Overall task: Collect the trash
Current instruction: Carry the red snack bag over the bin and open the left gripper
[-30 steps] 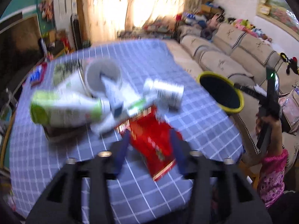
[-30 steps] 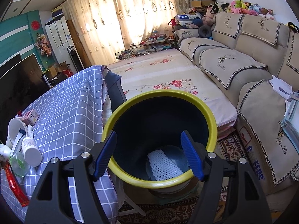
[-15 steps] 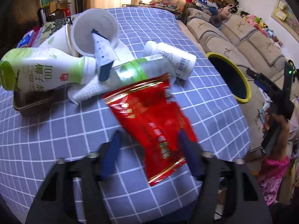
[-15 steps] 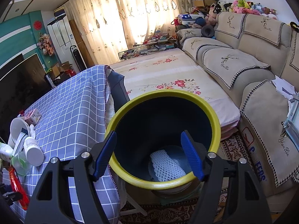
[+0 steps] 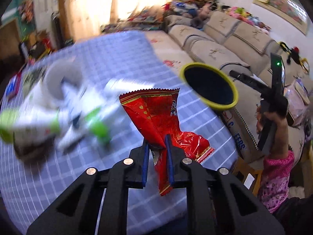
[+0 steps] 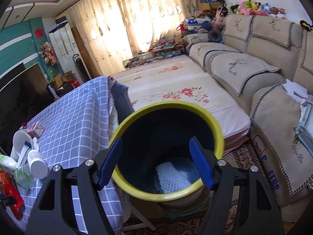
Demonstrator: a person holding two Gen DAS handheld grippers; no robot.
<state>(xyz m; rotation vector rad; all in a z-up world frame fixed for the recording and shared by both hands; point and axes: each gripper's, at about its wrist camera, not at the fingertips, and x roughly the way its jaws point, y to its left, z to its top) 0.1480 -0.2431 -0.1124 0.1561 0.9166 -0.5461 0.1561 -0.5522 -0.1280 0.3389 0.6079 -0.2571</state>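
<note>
Left gripper (image 5: 157, 146) pinched nearly closed on the red snack wrapper (image 5: 156, 115), which is bunched between the fingers and off the checked tablecloth (image 5: 117, 58). Right gripper (image 6: 154, 164) fingers spread wide, gripping nothing — they just frame the yellow-rimmed bin (image 6: 170, 194) set beside the table edge. Bin holds one white mesh piece (image 6: 172, 176) so far. Wrapper isn't in yet. Still left on the table: white bottle (image 6: 37, 163), paper cup (image 6: 20, 144), green-label bottle (image 6: 6, 163), pink box (image 6: 36, 128). Early going, I'd say — most trash uncollected.
</note>
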